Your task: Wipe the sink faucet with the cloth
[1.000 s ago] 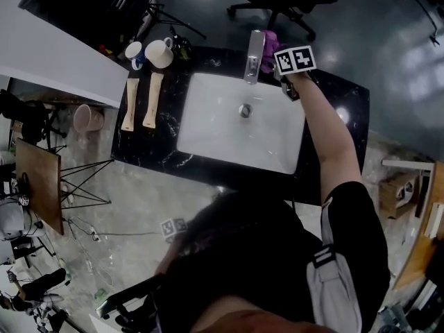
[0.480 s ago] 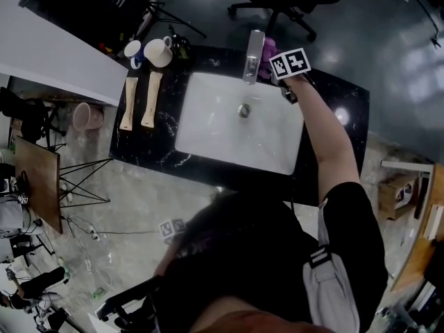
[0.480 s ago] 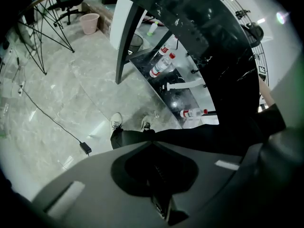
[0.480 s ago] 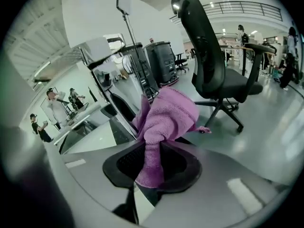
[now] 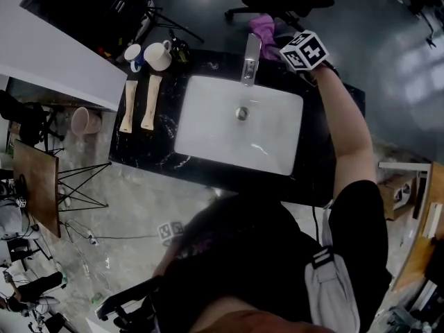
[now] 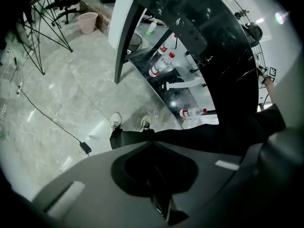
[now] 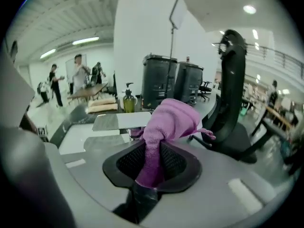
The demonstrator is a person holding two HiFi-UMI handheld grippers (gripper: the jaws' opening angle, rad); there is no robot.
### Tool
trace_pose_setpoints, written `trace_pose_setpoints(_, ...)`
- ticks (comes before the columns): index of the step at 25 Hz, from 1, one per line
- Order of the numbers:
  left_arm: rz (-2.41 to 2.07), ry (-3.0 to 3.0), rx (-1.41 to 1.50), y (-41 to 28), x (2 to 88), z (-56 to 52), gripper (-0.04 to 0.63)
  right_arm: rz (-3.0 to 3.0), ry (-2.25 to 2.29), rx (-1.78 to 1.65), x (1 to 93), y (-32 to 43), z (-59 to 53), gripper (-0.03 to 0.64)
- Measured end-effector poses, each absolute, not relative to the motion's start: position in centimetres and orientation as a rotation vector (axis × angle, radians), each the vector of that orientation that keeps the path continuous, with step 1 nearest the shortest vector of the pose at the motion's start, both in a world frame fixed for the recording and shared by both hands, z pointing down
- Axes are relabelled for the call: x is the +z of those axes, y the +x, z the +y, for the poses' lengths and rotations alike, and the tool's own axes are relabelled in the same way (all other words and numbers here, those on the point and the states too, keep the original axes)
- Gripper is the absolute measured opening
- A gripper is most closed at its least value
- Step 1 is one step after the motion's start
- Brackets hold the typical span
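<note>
The black counter carries the white sink, seen from above. The left gripper hangs low beside the person's body, with its jaws together and nothing between them. The right gripper is beyond the counter's far edge, at about 1 o'clock from the faucet, which stands at 12 o'clock on the sink's rim. This gripper's jaws are clamped on the purple cloth (bunched up, apart from the faucet). Two mugs stand at 10 o'clock from the sink.
</note>
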State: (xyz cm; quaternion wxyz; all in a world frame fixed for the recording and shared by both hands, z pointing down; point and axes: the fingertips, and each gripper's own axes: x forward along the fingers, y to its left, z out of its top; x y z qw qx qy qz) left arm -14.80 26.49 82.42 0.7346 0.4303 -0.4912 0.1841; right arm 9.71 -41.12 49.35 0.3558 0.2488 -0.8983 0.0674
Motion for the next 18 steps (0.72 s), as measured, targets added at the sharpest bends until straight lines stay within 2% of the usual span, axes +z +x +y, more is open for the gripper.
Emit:
trace_pose_setpoints(9, -1.133, 0.906, 0.342, -14.0, 81.7, 26.6, -0.008, -1.915, 0.300, -0.534, 47.1, 8.3, -43.5, 0.097)
trace_pose_setpoints(18, -1.194, 0.802, 0.252, -13.3, 81.2, 29.1, -0.008, -1.868, 0.111, -0.499, 55.1, 7.8, -43.8, 0.095)
